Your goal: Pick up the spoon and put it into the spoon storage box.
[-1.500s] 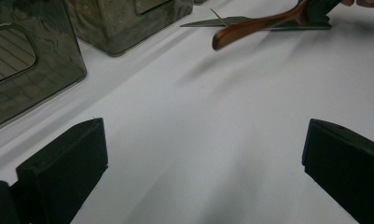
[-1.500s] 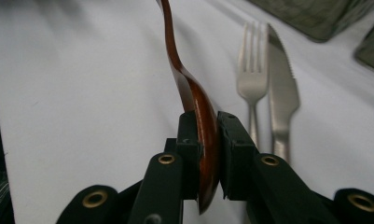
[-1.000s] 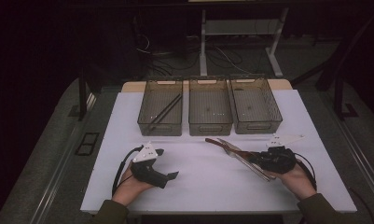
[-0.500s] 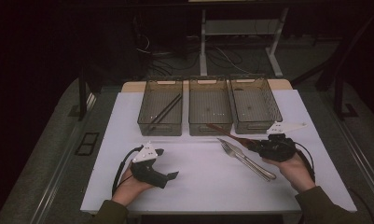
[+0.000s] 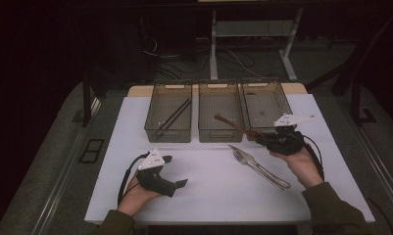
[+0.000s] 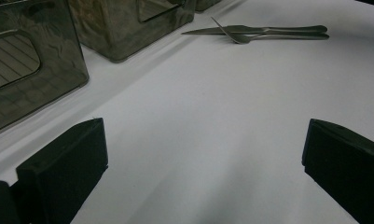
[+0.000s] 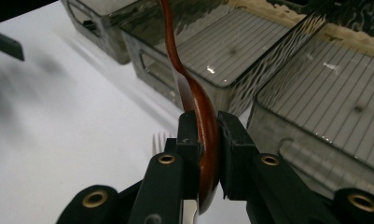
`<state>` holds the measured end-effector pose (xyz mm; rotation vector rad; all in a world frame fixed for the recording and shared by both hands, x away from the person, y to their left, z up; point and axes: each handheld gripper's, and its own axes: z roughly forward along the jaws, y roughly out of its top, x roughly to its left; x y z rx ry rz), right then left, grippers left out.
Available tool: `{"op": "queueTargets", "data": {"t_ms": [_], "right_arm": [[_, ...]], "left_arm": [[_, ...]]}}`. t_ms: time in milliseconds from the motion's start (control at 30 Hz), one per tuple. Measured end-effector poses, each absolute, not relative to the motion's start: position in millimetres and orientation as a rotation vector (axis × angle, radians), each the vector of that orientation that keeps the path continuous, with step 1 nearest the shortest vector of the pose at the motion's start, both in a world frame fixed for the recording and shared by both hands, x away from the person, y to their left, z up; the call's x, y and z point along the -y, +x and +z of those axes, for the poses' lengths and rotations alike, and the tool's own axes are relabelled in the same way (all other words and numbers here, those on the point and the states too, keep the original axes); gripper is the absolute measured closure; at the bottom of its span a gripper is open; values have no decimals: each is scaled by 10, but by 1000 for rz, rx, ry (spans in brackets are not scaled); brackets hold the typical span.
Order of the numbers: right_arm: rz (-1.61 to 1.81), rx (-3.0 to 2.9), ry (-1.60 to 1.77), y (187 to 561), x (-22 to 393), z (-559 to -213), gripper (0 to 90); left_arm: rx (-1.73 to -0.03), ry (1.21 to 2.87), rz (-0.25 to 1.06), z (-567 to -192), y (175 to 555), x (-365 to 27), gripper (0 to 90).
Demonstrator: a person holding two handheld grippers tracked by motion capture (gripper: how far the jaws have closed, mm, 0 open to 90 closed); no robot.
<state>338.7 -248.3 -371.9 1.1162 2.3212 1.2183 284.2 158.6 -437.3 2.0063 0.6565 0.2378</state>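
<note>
Wooden spoon (image 7: 194, 93) sits clamped by its bowl in my right gripper (image 7: 207, 140), its handle reaching ahead over the middle bin (image 5: 221, 110). It looks light, stiff and smooth, so I'd take hold at the bowl's neck. My left gripper (image 6: 198, 154) rests agape, fork (image 6: 236, 36) and knife (image 6: 268, 29) far ahead.

A glossy brown wooden spoon (image 7: 201, 112) is being pinched at its bowl, its handle reaching out over the middle bin (image 5: 221, 110). A steel fork (image 5: 247, 157) and knife (image 5: 265, 169) are lying side by side on the white table (image 5: 208, 191).
</note>
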Motion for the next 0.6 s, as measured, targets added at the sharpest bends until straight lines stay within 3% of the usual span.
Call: {"op": "queueTargets", "data": {"t_ms": [600], "right_arm": [[1158, -2262, 1202, 3937, 2208, -3649, 786]], "left_arm": [[-659, 1998, 245, -4362, 2830, -1583, 0]]}}
